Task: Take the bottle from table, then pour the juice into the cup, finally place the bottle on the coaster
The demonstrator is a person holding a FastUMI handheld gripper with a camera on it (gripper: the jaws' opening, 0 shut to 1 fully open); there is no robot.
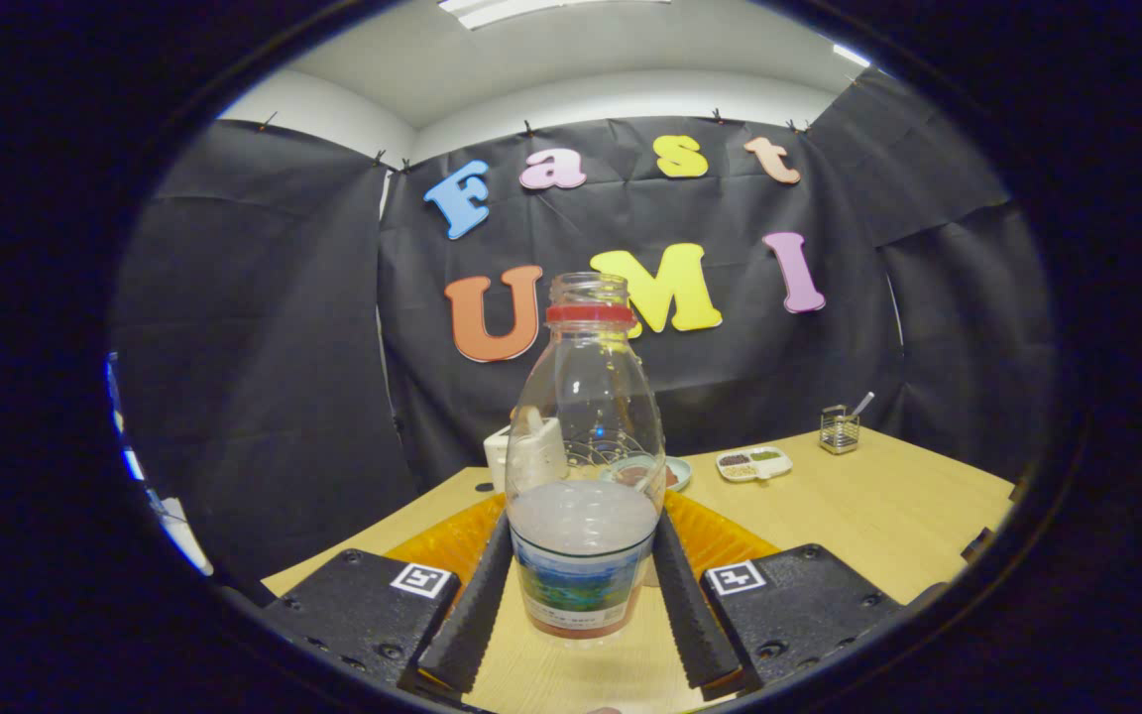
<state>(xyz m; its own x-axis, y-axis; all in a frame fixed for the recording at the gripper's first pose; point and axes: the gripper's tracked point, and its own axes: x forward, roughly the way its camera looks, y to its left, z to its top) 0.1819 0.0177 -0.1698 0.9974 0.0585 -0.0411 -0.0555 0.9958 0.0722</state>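
Observation:
A clear plastic bottle (586, 466) with a red neck ring and no cap stands upright between my fingers. Pale juice fills its lower third, above a coloured label. My gripper (583, 526) is shut on the bottle, and both ribbed fingers (477, 605) press on its sides at the level of the juice. A white cup (521, 456) stands just beyond the bottle, partly seen through the glassy plastic. A small round greenish coaster (675, 473) lies beyond the bottle, to the right of the cup. An orange mat (725, 540) spreads under and behind the bottle.
The wooden table (878, 516) runs back to the black cloth wall. A white divided dish (754, 463) with small foods lies beyond the coaster. A wire holder (839, 429) with a utensil stands further back right.

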